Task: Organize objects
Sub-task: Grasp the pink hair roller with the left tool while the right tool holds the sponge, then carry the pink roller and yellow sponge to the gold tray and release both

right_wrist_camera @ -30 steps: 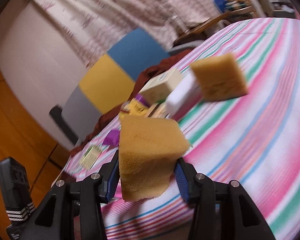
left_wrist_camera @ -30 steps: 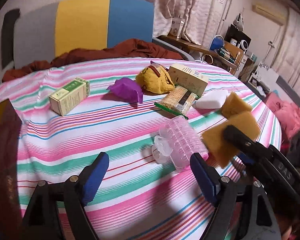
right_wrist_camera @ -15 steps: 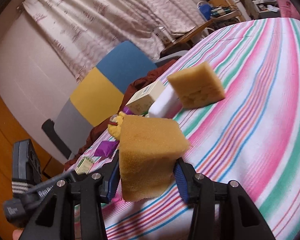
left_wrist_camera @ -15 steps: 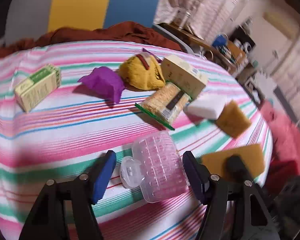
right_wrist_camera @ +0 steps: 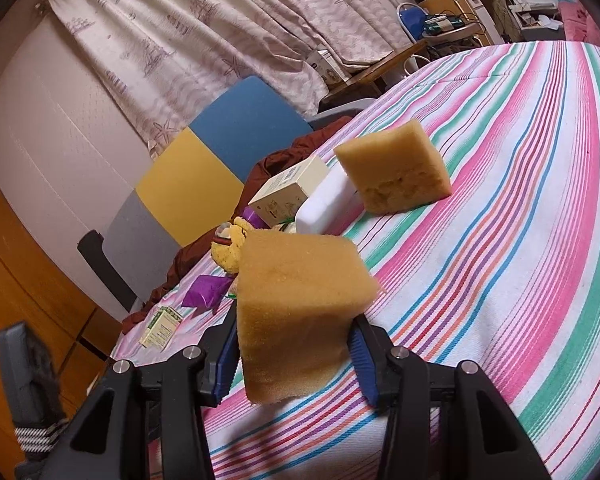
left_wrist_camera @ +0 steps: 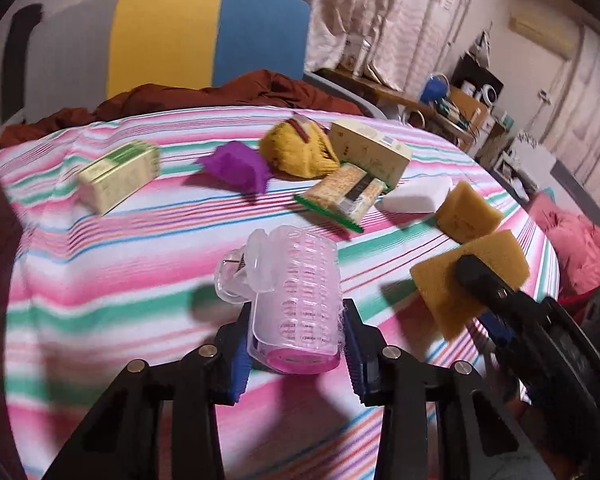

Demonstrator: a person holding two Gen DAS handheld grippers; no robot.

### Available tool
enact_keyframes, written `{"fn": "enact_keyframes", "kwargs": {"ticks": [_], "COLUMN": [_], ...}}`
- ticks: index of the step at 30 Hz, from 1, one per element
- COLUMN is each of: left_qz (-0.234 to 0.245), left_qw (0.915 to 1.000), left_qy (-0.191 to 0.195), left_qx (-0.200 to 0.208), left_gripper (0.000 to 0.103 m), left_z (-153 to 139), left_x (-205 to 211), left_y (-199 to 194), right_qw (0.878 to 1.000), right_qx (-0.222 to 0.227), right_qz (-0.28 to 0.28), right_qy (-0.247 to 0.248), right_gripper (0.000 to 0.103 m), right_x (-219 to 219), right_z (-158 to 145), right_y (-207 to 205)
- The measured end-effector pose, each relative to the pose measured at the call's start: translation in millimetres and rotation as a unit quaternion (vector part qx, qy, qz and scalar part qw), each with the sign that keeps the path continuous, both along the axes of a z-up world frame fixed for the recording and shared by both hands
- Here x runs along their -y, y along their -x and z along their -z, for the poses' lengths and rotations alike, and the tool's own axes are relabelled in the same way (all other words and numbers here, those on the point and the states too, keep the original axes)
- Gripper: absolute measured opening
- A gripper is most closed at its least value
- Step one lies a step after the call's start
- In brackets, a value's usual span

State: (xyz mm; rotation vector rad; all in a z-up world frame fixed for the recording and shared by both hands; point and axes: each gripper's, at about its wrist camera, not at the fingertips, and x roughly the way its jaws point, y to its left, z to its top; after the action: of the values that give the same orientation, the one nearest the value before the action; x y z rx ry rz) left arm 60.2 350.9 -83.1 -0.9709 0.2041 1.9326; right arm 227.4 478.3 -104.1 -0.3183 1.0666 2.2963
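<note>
A clear pink plastic container [left_wrist_camera: 294, 300] with an open flip lid sits between the blue pads of my left gripper [left_wrist_camera: 296, 350]. The jaws are closing and both pads touch its sides near the base. My right gripper [right_wrist_camera: 294, 356] is shut on a yellow sponge [right_wrist_camera: 300, 312], held just above the striped cloth; the same held sponge [left_wrist_camera: 470, 278] shows at the right of the left wrist view. A second yellow sponge [right_wrist_camera: 396, 170] lies farther back, against a white block [right_wrist_camera: 326, 204].
On the striped tablecloth [left_wrist_camera: 100, 292] lie a green box [left_wrist_camera: 118, 176], a purple wrapper [left_wrist_camera: 236, 168], a yellow plush [left_wrist_camera: 298, 152], a cream carton [left_wrist_camera: 370, 152] and a cracker pack [left_wrist_camera: 346, 194]. A chair [left_wrist_camera: 204, 34] with brown cloth stands behind.
My left gripper moved forward around the clear container and its jaws narrowed from wide apart until the pads met its sides. The right gripper kept holding the sponge in place.
</note>
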Motion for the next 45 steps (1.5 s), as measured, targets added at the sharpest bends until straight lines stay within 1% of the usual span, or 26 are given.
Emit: {"fn": "enact_keyframes", "kwargs": {"ticks": [5, 10, 13, 18, 22, 26, 27, 30, 33, 35, 38, 42, 45], "left_qz": [-0.013, -0.024, -0.043, -0.094, -0.134, -0.175, -0.186, -0.216, -0.246, -0.26, -0.289, -0.321, -0.344], "left_qw": [0.9995, 0.9972, 0.9954, 0.9921, 0.9873, 0.9819, 0.9803, 0.9749, 0.9685, 0.965, 0.9562, 0.9459, 0.9368], "left_qy": [-0.027, -0.051, -0.055, -0.067, -0.067, -0.061, -0.058, -0.047, -0.041, -0.038, -0.041, -0.031, -0.027], "left_qx": [-0.015, -0.05, -0.066, -0.05, -0.052, -0.04, -0.031, -0.022, -0.006, 0.004, 0.024, 0.035, 0.057], "left_gripper": [0.04, 0.04, 0.04, 0.04, 0.04, 0.04, 0.04, 0.04, 0.04, 0.04, 0.04, 0.04, 0.04], "left_z": [-10.7, -38.6, -52.3, -61.8, -66.5, -62.8, -60.9, -56.8, -52.7, -50.0, -46.6, -43.0, -34.9], "left_x": [35.7, 69.7, 93.6, 135.5, 167.5, 197.1, 205.9, 227.4, 251.9, 265.6, 291.6, 319.2, 336.3], "left_y": [-13.6, -24.3, -21.0, -0.8, 15.7, 38.9, 47.3, 64.2, 83.7, 94.2, 113.6, 136.5, 152.2], "right_qw": [1.0, 0.996, 0.995, 0.992, 0.991, 0.986, 0.984, 0.976, 0.965, 0.956, 0.941, 0.92, 0.908], "right_qx": [0.02, 0.069, 0.08, 0.105, 0.099, 0.088, 0.085, 0.071, 0.057, 0.048, 0.041, 0.039, 0.045], "right_qz": [-0.012, -0.033, -0.037, -0.046, -0.079, -0.13, -0.144, -0.194, -0.242, -0.276, -0.323, -0.379, -0.402], "right_qy": [-0.009, -0.038, -0.046, -0.056, -0.049, -0.063, -0.066, -0.075, -0.087, -0.091, -0.093, -0.097, -0.106], "right_gripper": [0.049, 0.049, 0.049, 0.048, 0.048, 0.048, 0.048, 0.048, 0.048, 0.048, 0.048, 0.048, 0.048], "right_x": [2.8, 12.7, 15.1, 21.1, 36.4, 65.1, 72.4, 98.0, 125.3, 144.8, 171.0, 209.0, 230.0], "right_z": [-1.7, -7.1, -9.3, -15.8, -23.6, -38.1, -42.2, -55.8, -69.7, -78.2, -86.7, -94.5, -96.8], "right_y": [8.2, 23.7, 24.6, 29.0, 36.6, 49.0, 52.6, 65.8, 78.0, 87.6, 100.7, 120.7, 131.9]}}
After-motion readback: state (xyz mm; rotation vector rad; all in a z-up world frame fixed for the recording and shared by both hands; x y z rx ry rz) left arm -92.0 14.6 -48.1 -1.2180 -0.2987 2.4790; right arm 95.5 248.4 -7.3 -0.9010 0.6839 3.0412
